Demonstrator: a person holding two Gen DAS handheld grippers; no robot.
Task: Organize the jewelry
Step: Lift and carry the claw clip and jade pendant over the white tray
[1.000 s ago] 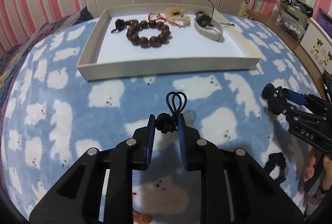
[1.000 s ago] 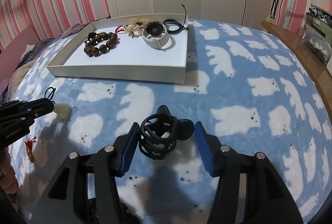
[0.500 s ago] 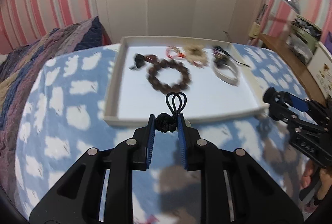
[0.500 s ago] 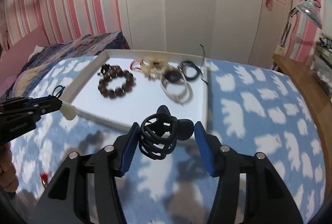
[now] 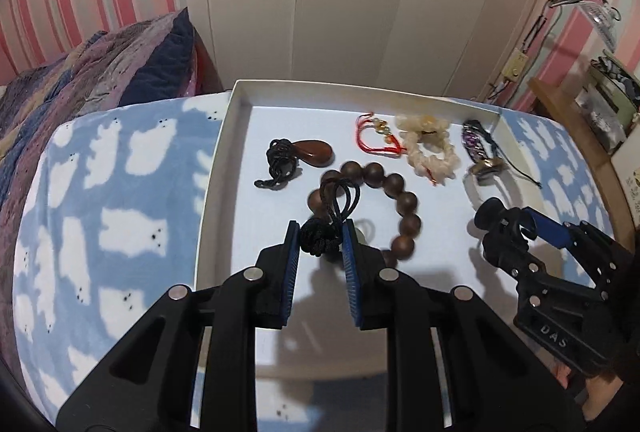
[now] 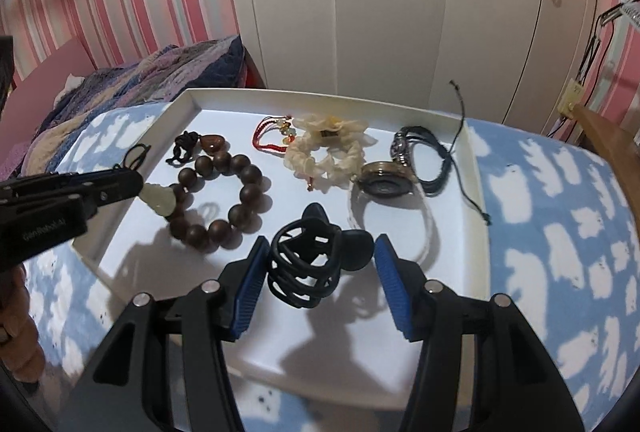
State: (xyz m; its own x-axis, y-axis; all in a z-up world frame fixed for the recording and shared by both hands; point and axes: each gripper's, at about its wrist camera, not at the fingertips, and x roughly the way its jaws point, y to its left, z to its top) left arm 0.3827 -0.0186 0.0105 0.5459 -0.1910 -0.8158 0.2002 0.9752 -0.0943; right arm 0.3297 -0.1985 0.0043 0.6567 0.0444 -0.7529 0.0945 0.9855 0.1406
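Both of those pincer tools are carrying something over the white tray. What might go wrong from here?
1. The left gripper grips only the knotted black cord; the pale pendant dangles below and could swing into the wooden bead bracelet.
2. The black hair claw in the right gripper might land on the watch nearby.
3. The tray is already crowded, so cords may tangle.

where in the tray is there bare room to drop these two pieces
Bare floor along the white tray's near edge, in front of the wooden bead bracelet and watch. Also a strip along its left wall, beside the black-corded pendant. The far row is crowded.
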